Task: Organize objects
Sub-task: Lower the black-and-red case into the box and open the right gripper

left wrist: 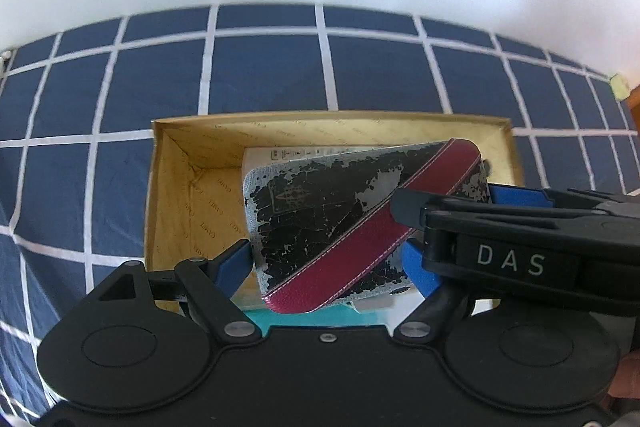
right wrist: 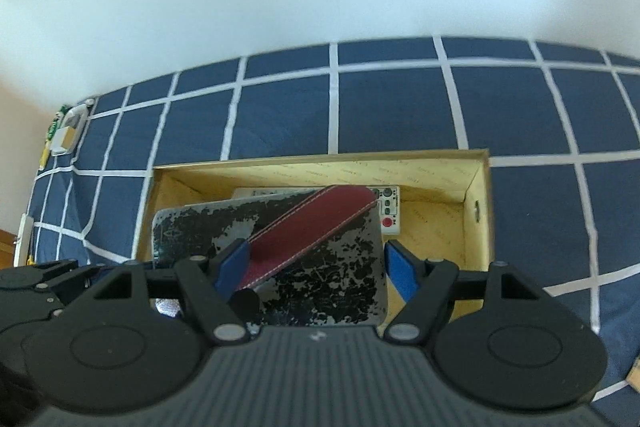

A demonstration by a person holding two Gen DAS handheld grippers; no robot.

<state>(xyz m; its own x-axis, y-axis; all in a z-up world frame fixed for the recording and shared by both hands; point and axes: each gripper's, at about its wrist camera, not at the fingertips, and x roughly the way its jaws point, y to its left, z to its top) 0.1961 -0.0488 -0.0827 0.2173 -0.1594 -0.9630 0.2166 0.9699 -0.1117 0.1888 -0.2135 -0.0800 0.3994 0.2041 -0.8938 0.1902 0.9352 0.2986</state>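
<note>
while both claws flank wallet (left wrist: 332,223) inside box (left wrist: 176,187).

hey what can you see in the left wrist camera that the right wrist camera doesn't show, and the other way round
Only the left wrist view shows the teal flat item under the case and the DAS-marked body of the right gripper.

Only the right wrist view shows the white remote's red button, the round hole in the box wall and clutter at the bed's edge.

Both show the worn black case with a maroon leather strap tilted in the yellow cardboard box, on the navy checked bedsheet, between the left gripper's blue pads.
</note>
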